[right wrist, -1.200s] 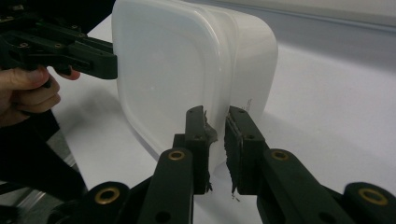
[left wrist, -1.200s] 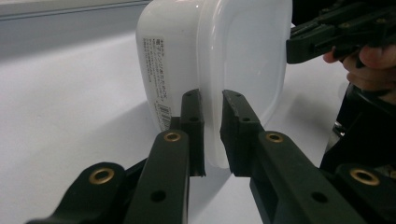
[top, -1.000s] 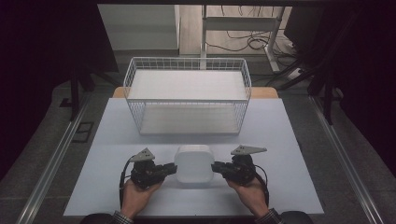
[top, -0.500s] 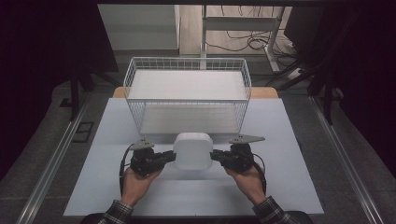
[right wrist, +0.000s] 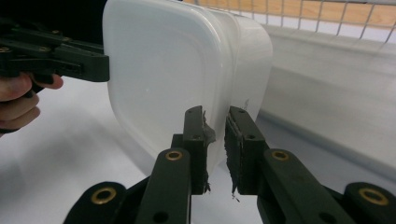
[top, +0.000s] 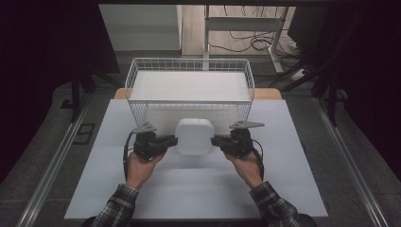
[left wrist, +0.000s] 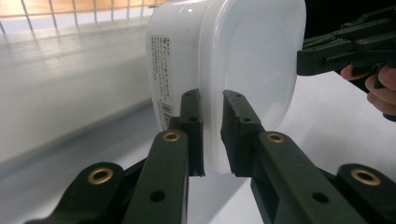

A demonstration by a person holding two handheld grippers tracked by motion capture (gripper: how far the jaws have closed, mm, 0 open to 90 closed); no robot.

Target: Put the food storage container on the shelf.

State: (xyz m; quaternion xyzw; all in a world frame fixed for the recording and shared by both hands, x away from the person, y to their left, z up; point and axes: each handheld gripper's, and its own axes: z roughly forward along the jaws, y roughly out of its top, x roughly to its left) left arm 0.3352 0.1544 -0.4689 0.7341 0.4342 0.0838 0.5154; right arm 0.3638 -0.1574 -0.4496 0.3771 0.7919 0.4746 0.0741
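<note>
Over the pale table [top: 142,189] before a wire basket [top: 189,101] in a dark room, both grippers' jaws pinch a white tub [top: 194,136].

I see a pale blue-white table top [top: 142,198] filling the lower middle of the high frame, its bare surface running from the bottom edge up past the centre. A white wire basket [top: 189,71] stands directly on it in the upper centre of the frame, over the far edge. At the far corners, just beside the basket, a strip of wooden board [top: 269,93] peeks out
</note>
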